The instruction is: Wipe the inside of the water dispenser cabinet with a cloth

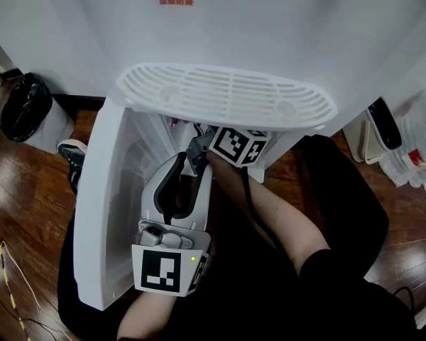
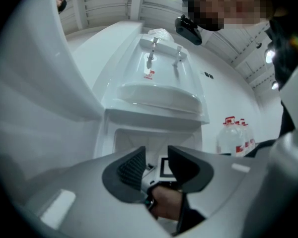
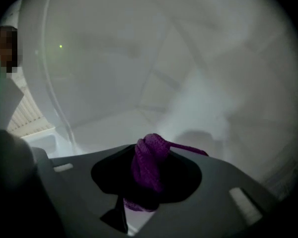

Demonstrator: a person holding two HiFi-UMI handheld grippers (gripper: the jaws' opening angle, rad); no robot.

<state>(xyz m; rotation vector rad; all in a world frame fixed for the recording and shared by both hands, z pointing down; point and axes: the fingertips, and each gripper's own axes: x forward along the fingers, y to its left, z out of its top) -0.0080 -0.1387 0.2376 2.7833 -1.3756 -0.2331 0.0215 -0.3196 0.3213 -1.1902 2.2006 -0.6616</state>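
Right gripper (image 3: 147, 175): jaws clamped on the bunched purple cloth (image 3: 149, 155), which sits inside the cabinet (image 3: 139, 68), probably so the wad can be pressed against an inner wall. Left gripper (image 2: 156, 168): jaws slightly apart, nothing between them. It hangs outside by the open door (image 1: 110, 204), likely to stay clear. The drip tray (image 1: 227, 94) hides the right jaws from the head view. Cloth-to-wall contact cannot be made out; the interior looks hazy.

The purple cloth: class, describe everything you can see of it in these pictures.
The purple cloth looks soft and ribbed, bunched into a tight wad. The right gripper is shut on it, its dark jaws pressing both sides; a lump sticks up above them and a thin strip trails right. Pale cabinet wall lies behind; contact cannot be told.
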